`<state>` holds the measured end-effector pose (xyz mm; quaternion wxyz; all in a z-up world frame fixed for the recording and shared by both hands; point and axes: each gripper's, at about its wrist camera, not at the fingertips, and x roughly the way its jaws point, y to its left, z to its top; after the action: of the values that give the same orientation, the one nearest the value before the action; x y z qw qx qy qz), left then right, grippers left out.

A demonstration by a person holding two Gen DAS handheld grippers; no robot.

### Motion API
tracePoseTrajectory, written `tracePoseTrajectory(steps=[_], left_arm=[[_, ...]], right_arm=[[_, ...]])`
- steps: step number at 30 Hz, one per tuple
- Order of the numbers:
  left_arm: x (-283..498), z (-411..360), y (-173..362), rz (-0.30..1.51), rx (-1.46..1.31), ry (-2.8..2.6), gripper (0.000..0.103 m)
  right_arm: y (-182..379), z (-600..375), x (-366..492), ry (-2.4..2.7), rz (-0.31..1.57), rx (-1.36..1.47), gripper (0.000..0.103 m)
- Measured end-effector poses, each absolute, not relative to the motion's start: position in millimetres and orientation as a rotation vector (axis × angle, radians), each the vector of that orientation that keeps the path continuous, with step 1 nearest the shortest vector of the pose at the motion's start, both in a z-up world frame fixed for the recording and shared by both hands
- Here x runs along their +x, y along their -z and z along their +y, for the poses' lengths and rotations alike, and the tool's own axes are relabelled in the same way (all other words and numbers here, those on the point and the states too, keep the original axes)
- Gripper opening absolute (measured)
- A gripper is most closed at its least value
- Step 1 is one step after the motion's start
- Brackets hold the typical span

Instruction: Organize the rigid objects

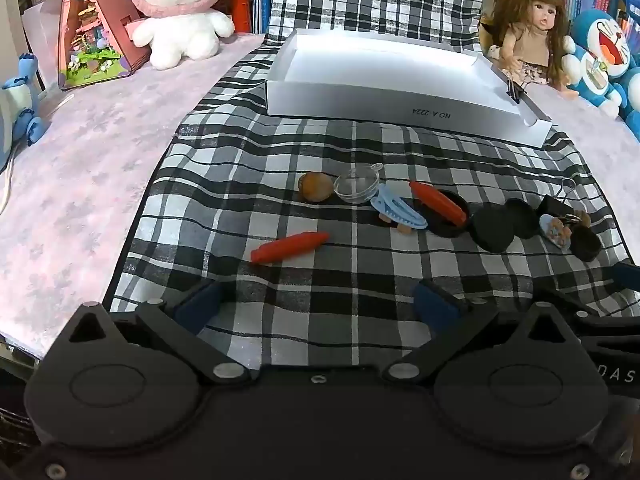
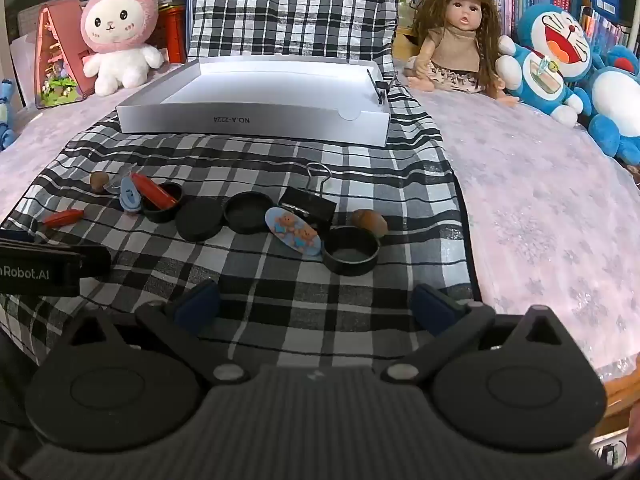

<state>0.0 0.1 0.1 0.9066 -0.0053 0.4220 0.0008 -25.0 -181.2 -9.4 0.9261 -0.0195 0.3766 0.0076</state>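
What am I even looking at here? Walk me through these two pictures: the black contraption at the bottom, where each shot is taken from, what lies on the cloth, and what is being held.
Each picture comes from a camera mounted on a hand-held gripping tool, looking forward along its two blue-tipped fingers. One shows the left tool, the other the right tool; a person carries one in each hand. Both stand wide open and hold nothing.

On the checked cloth lie small things to sort: two red carrot-shaped pieces, a walnut, a clear little bowl, a blue hair clip, black round caps, a bear-patterned clip and a binder clip. Behind them sits an empty white box, flanked by plush toys and a doll.
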Motion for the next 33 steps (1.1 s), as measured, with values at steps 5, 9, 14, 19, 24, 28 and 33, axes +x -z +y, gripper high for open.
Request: tracePoseTrajectory(steps=[5,9,14,19,24,28,33], left_arm=[[0.1,0.1,0.0,0.876,-0.013,-0.001,0.103],[0.1,0.1,0.0,0.877,-0.012,-0.002,0.103],[0.2,0.1,0.0,0.879,-0.012,-0.002,0.103],[0.2,0.1,0.0,0.879,-0.012,-0.002,0.103],[0.2,0.1,0.0,0.879,-0.011,-0.002,0.103],[0.2,0.1,0.1,0.879,-0.011,-0.002,0.103],[0.2,0.1,0.0,0.88,-0.011,-0.002,0.103]], right_arm=[[9.7,-180.5,-25.5,-0.015,0.774,-0.038,0.103],[9.7,-181.2,-25.0,-0.018,0.777,-0.036,0.103],[10.1,-181.7,-26.4,-0.019,0.776,-0.036,0.103],[9.5,-181.4,-24.5,-0.018,0.78,-0.036,0.103],[9.5,-181.5,-24.4,-0.017,0.78,-0.036,0.103],[9.6,-181.4,-24.5,-0.018,0.781,-0.036,0.103],[9.7,-181.3,-24.4,-0.017,0.781,-0.036,0.103]])
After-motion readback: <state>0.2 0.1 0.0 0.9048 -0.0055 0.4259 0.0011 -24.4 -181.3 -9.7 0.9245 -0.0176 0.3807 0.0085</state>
